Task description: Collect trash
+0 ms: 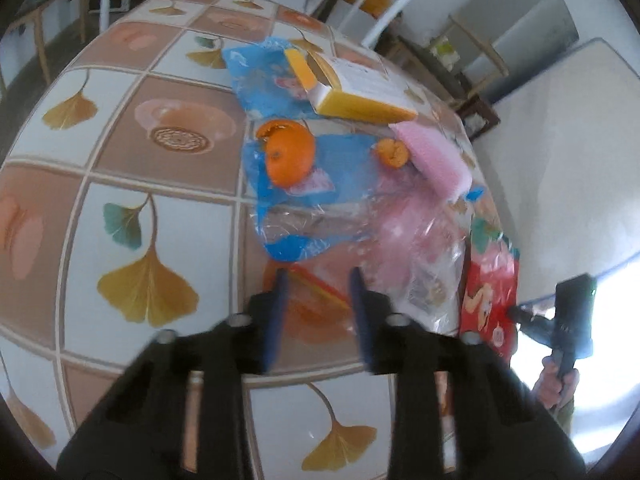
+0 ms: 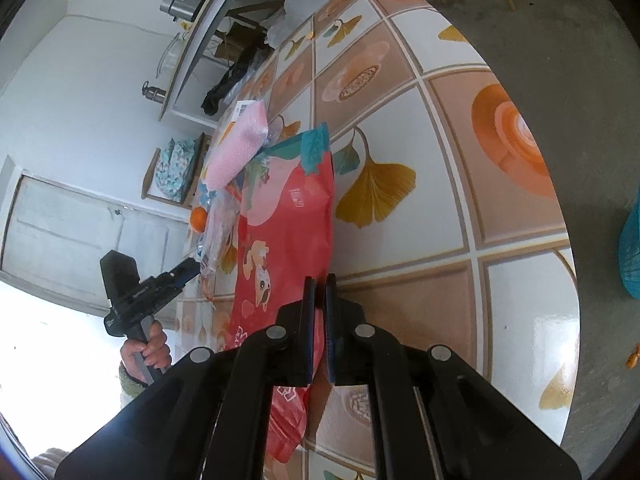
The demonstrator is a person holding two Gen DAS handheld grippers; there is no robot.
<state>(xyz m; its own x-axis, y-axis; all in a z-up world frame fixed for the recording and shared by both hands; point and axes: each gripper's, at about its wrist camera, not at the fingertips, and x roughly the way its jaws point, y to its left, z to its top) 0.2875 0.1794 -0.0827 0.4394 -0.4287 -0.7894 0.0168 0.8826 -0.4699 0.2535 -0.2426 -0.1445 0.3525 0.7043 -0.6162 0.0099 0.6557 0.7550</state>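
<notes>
At the near edge of the tiled surface (image 2: 420, 200) printed with ginkgo leaves, the right tongs (image 2: 319, 280) are seen closed to a thin slit on the edge of a red printed plastic snack bag (image 2: 288, 216), which lies flat along the surface and hangs over its rim. In the other view the left tongs (image 1: 318, 274) are held slightly apart above a crumpled clear plastic wrapper (image 1: 360, 240); nothing is gripped between the blue pads, and whether they touch the wrapper cannot be told. Just beyond the wrapper a torn blue plastic bag (image 1: 344, 160) is spread, with a whole orange mandarin (image 1: 289, 152) and a smaller piece of orange peel (image 1: 392, 153) lying on it. A pink foam sponge (image 1: 434, 160) lies beside the peel. Farthest off, an open yellow and white cardboard box (image 1: 360, 88) rests on the blue bag.
</notes>
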